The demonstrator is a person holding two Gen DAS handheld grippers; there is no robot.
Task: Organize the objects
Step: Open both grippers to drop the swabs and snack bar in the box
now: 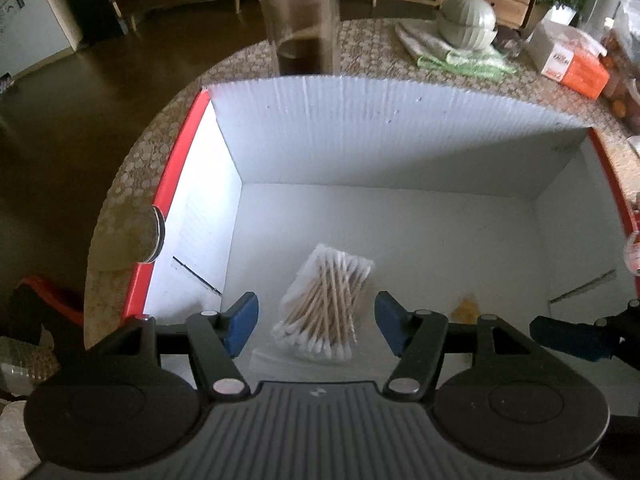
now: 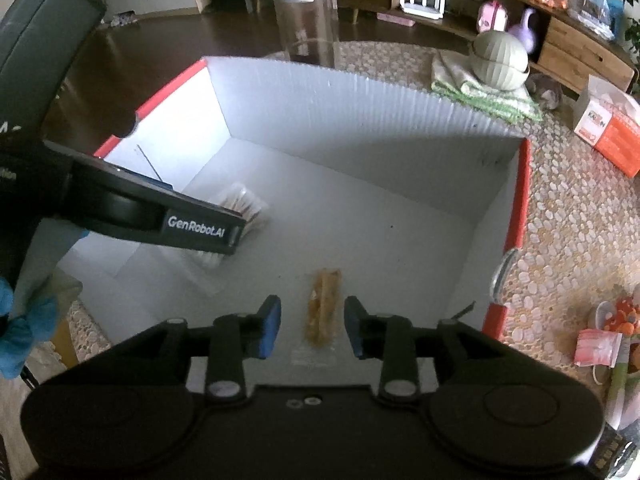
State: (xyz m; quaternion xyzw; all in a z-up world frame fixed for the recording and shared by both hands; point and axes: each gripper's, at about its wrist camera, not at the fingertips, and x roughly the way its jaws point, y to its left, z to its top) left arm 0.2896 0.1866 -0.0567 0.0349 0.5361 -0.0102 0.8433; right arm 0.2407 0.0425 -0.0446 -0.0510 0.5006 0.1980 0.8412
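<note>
A white cardboard box with red outer sides (image 1: pixel 360 136) (image 2: pixel 360 104) stands open on the round table. A clear bag of cotton swabs (image 1: pixel 324 304) lies on its floor, partly hidden behind the left gripper in the right wrist view (image 2: pixel 244 204). A clear packet with a yellow-brown item (image 2: pixel 322 308) lies on the floor too; it shows as an orange spot in the left wrist view (image 1: pixel 466 306). My left gripper (image 1: pixel 316 322) is open above the swabs, a pad on either side. My right gripper (image 2: pixel 312 326) is open above the packet.
A tall glass jar (image 1: pixel 298 16) (image 2: pixel 306 12) stands behind the box. At the right are a green ribbed container on a cloth (image 2: pixel 500 60), an orange-and-white carton (image 2: pixel 608 128) and small packets (image 2: pixel 600 344). The table has a patterned cover (image 2: pixel 568 220).
</note>
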